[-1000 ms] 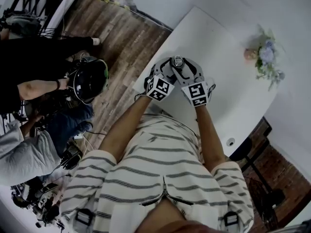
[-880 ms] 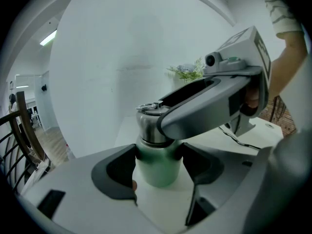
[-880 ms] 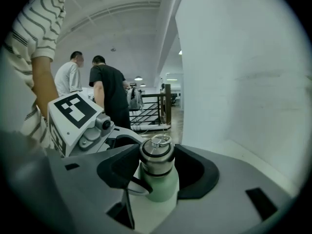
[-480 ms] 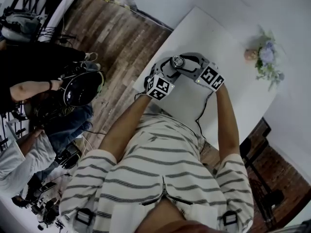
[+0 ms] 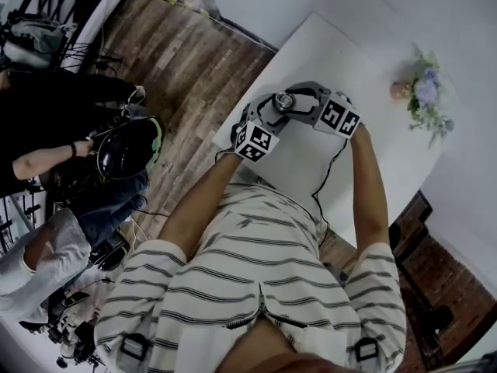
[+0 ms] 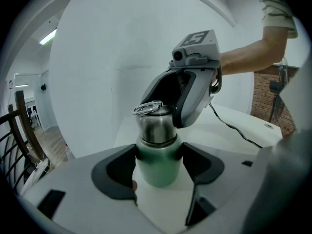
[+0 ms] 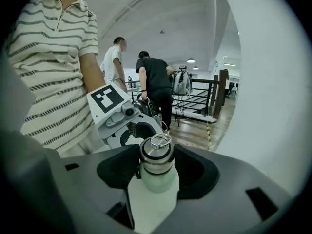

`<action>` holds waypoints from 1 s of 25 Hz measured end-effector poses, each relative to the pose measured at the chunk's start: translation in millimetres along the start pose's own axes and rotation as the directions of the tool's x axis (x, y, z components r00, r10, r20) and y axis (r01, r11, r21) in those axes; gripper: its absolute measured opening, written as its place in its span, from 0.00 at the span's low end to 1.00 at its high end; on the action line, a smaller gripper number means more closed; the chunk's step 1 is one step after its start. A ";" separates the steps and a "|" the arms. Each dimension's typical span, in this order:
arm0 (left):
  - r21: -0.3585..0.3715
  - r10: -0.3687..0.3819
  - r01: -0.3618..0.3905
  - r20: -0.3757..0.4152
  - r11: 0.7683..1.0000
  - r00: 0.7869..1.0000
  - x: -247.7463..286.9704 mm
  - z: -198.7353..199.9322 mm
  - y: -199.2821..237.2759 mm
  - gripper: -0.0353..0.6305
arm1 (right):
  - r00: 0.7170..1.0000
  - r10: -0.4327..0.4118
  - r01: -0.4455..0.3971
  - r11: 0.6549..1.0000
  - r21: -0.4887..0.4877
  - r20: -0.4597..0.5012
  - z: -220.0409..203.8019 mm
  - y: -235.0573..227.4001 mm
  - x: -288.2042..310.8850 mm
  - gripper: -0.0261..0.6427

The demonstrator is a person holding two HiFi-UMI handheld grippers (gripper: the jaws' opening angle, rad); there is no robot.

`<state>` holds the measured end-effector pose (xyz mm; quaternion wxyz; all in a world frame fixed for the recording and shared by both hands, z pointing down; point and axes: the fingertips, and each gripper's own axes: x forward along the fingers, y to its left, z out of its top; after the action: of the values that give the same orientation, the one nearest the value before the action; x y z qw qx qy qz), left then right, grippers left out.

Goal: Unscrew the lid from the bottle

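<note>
A pale green bottle (image 6: 157, 165) with a steel lid (image 6: 155, 126) and a ring on top stands upright near the white table's left edge. My left gripper (image 6: 157, 168) is shut on the green body, one dark pad pressing each side. My right gripper (image 7: 157, 161) is shut on the steel lid (image 7: 157, 156), reaching in from the right; its marker cube (image 5: 338, 116) lies right of the bottle. In the head view the lid (image 5: 285, 99) shows between both grippers, with the left gripper's cube (image 5: 255, 141) on the near side.
The white table (image 5: 373, 154) carries a small bunch of flowers (image 5: 425, 92) at its far right. A cable (image 5: 330, 169) runs from the right gripper across the table. People and dark equipment (image 5: 128, 146) stand on the wooden floor to the left.
The right gripper has swung about the lid, from the near side beside the left gripper round to the bottle's right. The left gripper and the bottle have stayed put.
</note>
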<state>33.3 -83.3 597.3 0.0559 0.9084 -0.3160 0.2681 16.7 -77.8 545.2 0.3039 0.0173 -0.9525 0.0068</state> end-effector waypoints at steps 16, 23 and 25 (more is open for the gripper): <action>-0.003 0.004 -0.004 -0.003 1.000 1.000 5.0 -2.2 1.9 0.50 | 0.839 -0.536 0.488 0.818 0.305 0.094 0.7 -11.9 -22.5 0.49; -0.001 0.005 -0.005 -0.001 1.000 1.000 -0.5 -1.1 0.7 0.50 | 0.730 -0.683 0.609 0.672 0.421 0.034 2.1 -5.3 -5.1 0.49; -0.002 0.005 -0.005 -0.001 1.000 1.000 -0.1 -1.3 1.0 0.50 | 0.691 -0.723 0.647 0.622 0.440 0.005 0.6 -9.1 -5.3 0.47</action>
<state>32.1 -83.7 598.3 0.0564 0.9073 -0.3185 0.2686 21.0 -86.7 541.6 0.1844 0.4430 -0.8732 0.0854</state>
